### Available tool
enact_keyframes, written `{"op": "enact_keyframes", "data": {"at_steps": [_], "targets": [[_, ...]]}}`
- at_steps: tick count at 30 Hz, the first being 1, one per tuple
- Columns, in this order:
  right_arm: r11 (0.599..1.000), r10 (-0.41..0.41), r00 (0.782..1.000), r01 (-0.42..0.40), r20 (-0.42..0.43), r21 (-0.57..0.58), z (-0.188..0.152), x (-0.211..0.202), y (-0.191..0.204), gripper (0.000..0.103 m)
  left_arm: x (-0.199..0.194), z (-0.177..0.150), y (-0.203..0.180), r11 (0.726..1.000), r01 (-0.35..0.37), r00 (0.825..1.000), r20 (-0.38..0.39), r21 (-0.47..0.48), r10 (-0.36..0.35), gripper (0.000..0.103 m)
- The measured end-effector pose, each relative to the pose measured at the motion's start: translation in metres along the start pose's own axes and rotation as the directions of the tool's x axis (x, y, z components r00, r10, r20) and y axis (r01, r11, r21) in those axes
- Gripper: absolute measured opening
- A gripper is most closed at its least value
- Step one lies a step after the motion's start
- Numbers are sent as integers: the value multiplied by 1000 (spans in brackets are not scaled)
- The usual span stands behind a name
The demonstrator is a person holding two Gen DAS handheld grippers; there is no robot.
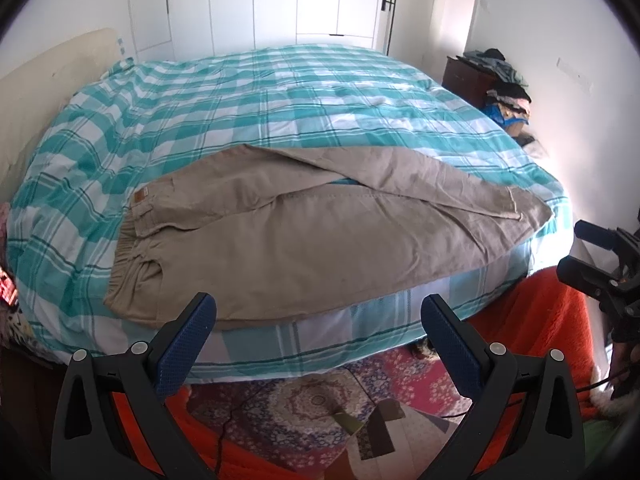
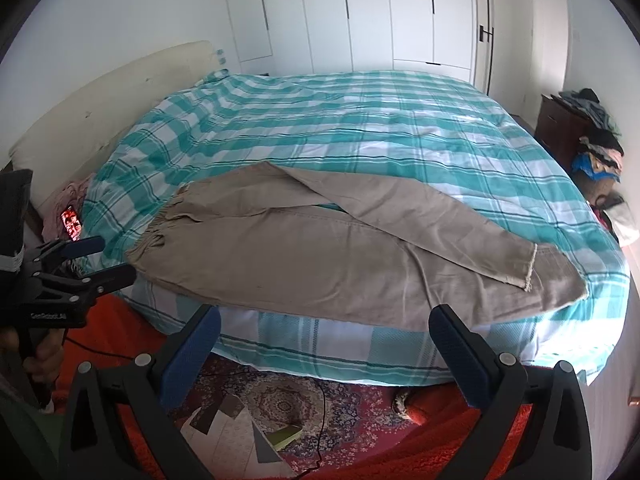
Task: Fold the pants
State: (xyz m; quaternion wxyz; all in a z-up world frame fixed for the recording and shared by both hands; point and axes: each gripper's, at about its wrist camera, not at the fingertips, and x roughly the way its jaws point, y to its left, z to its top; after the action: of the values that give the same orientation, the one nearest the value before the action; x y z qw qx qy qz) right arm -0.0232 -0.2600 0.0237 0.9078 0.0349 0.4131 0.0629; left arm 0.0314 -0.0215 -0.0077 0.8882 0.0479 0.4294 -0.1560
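Beige pants (image 1: pixel 304 220) lie flat along the near edge of the bed, waistband at the left, legs running right, the far leg crossed over the near one at the hems. They also show in the right wrist view (image 2: pixel 320 256). My left gripper (image 1: pixel 318 312) is open and empty, held in front of the bed edge below the pants' seat. My right gripper (image 2: pixel 324 322) is open and empty, below the near leg. Each gripper appears in the other's view: the right gripper (image 1: pixel 576 248) at the right edge, the left gripper (image 2: pixel 108 258) at the left, both open.
The bed has a teal and white checked cover (image 1: pixel 280 92). A patterned rug (image 1: pixel 304 400) and orange blanket (image 1: pixel 552 312) lie on the floor below. A dark dresser with piled clothes (image 1: pixel 500 80) stands at the far right. White wardrobes (image 2: pixel 360 20) line the back wall.
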Motion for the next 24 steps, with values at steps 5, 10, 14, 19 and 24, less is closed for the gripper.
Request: {"op": "enact_keyframes", "data": {"at_steps": [5, 10, 14, 19, 24], "targets": [[1000, -17, 1000, 18, 24, -20, 2, -2, -13, 102, 2, -1, 0, 1000, -17, 1000, -10, 7, 17, 102], [979, -151, 987, 158, 60, -127, 11, 9, -81, 102, 4, 0, 5, 1000, -24, 1000, -13, -8, 24, 102], [955, -212, 971, 182, -108, -237, 20, 76, -165, 81, 7, 1, 7, 999, -13, 999, -32, -43, 12, 102], [930, -218, 913, 87, -345, -358, 18, 175, -224, 55, 6, 1, 8, 997, -59, 997, -47, -41, 57, 102], [909, -274, 865, 90, -421, -407, 13, 226, -250, 10, 19, 2, 19, 993, -112, 989, -103, -35, 108, 102]]}}
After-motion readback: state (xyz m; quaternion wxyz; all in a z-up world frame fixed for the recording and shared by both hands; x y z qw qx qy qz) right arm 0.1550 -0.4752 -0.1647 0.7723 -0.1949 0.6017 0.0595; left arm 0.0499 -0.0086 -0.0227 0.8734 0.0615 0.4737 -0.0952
